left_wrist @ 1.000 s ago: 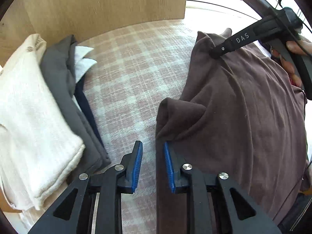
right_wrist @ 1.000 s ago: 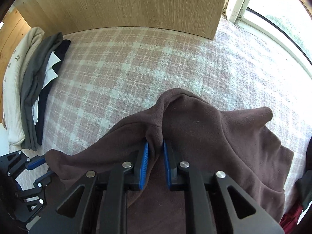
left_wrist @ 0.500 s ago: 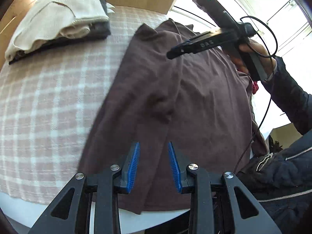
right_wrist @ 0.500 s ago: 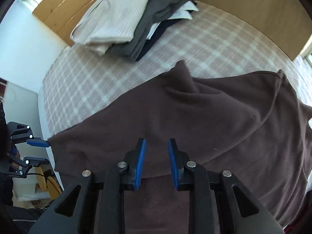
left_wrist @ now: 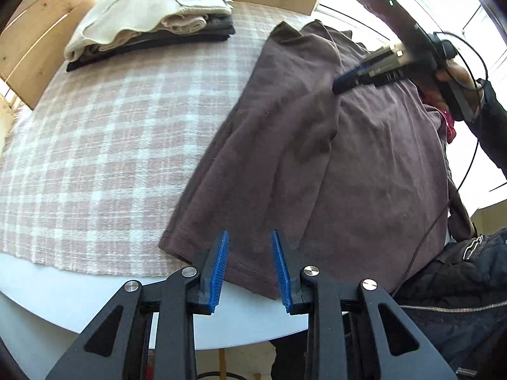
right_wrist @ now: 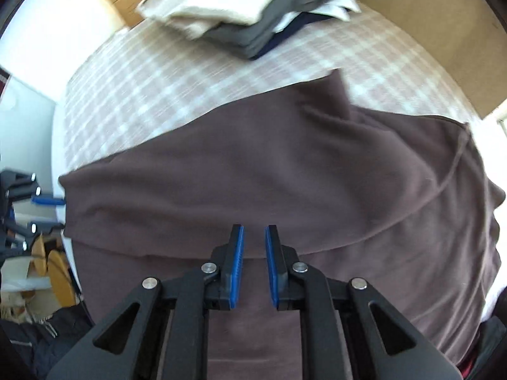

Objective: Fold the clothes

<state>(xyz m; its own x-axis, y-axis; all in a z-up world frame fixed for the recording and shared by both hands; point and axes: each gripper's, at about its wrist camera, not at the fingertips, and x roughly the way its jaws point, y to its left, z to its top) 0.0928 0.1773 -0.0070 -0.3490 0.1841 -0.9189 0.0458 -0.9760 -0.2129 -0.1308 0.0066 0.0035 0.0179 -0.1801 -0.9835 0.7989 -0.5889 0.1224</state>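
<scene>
Brown garment half-folded on the checked counter, both tongs empty above it.

Nearest, the left tongs (left_wrist: 248, 266) hang over the hem corner of the brown garment (left_wrist: 317, 164) at the counter's (left_wrist: 95, 145) front edge, jaws closing, nothing between them. The right tongs (right_wrist: 253, 264) point down over the garment's folded edge, jaws closing on air too, no cloth pinched. The garment's long axis runs from that hem away toward the window side, one flap already laid over lengthwise. Judging by this, the left tongs are nearer the hem for a next fold. Farthest, a stack of folded clothes (left_wrist: 152, 19) sits well apart.
</scene>
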